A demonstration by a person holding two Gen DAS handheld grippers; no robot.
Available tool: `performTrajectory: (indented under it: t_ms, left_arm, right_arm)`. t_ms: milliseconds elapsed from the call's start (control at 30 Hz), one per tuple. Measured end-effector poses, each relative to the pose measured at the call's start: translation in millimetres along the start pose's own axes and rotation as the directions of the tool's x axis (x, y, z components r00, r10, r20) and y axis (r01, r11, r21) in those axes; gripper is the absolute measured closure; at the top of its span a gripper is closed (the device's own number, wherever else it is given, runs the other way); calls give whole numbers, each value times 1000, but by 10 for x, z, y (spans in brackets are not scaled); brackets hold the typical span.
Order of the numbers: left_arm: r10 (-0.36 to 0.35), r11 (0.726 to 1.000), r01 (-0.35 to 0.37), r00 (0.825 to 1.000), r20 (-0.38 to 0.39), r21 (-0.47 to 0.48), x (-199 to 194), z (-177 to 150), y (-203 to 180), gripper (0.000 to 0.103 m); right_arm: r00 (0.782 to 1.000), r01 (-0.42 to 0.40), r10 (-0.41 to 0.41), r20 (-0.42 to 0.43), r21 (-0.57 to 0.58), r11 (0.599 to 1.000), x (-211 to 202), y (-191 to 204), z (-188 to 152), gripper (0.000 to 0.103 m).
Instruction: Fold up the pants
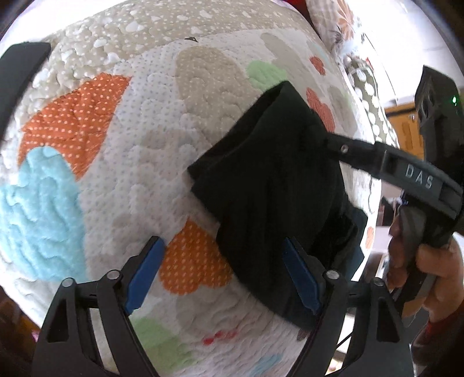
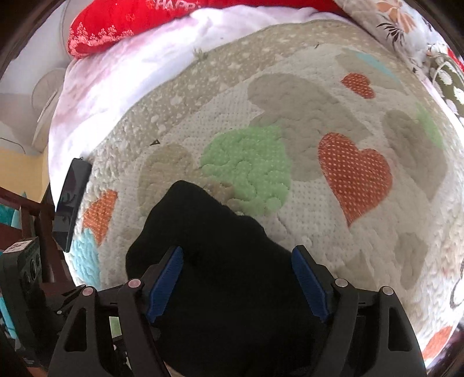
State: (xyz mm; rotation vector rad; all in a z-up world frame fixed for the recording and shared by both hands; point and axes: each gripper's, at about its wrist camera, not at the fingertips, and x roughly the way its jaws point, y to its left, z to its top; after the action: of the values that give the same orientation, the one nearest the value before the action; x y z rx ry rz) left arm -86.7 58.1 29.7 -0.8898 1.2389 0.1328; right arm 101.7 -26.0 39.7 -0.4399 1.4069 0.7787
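Note:
The black pants (image 1: 269, 185) lie folded into a compact bundle on a quilted blanket with heart patches (image 1: 139, 121). My left gripper (image 1: 223, 275) is open just above the blanket, its right finger at the bundle's near edge. The right gripper's finger (image 1: 377, 158) reaches onto the bundle from the right, held by a hand (image 1: 435, 266). In the right wrist view the pants (image 2: 220, 261) fill the space between and below the fingers of my right gripper (image 2: 237, 281), which is open over them.
The blanket (image 2: 304, 179) covers a bed. A red pillow (image 2: 121, 23) and white sheet (image 2: 121, 72) lie at its far end. A dark phone-like object (image 2: 71, 200) sits at the blanket's left edge. Floral bedding (image 1: 339, 26) lies far right.

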Motion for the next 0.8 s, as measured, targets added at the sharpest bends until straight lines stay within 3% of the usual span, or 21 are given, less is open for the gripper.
performTrajectory:
  t_ms: [133, 200, 300, 467, 500, 533, 600, 633, 667, 733, 767, 800]
  left_arm:
    - [-21, 999, 22, 999, 35, -31, 37, 68, -20, 9]
    - [-40, 998, 43, 998, 44, -56, 58, 98, -7, 0]
    - [-47, 994, 51, 998, 42, -94, 117, 145, 13, 0]
    - [-15, 997, 17, 1000, 21, -71, 173, 181, -51, 0]
    - [-12, 998, 13, 1000, 20, -63, 173, 172, -62, 0]
    - [-9, 998, 10, 1000, 19, -54, 179, 170, -78, 0]
    - [-9, 1000, 9, 1000, 23, -30, 179, 161, -101, 0]
    - [-13, 1000, 13, 999, 30, -20, 173, 153, -110, 0]
    - [-13, 1000, 14, 999, 45, -9, 155, 148, -127, 7]
    - [-1, 1000, 0, 998, 64, 17, 99, 137, -160, 40]
    - [-12, 999, 11, 998, 54, 32, 87, 140, -171, 67]
    - [-15, 999, 13, 999, 45, 44, 75, 147, -197, 67]
  right_arm:
    - [999, -28, 28, -27, 1, 1000, 116, -32, 50, 21]
    - [998, -52, 53, -38, 12, 999, 172, -57, 77, 21]
    - [995, -81, 82, -54, 30, 996, 248, -88, 134, 20]
    - [991, -106, 108, -76, 28, 994, 308, -43, 220, 21]
    - [990, -115, 116, -81, 18, 993, 314, -13, 238, 25]
    - [989, -121, 122, -87, 11, 993, 322, 16, 250, 41]
    - [988, -121, 120, -95, -5, 993, 318, 72, 269, 48]
    - [988, -127, 125, -91, -11, 992, 296, 85, 268, 58]
    - [987, -141, 139, -84, -15, 990, 264, 92, 264, 64]
    - [986, -158, 156, -59, -23, 987, 151, 98, 237, 74]
    - [987, -156, 154, -43, -36, 987, 67, 103, 210, 75]
    - [987, -156, 155, -27, -44, 987, -7, 99, 182, 78]
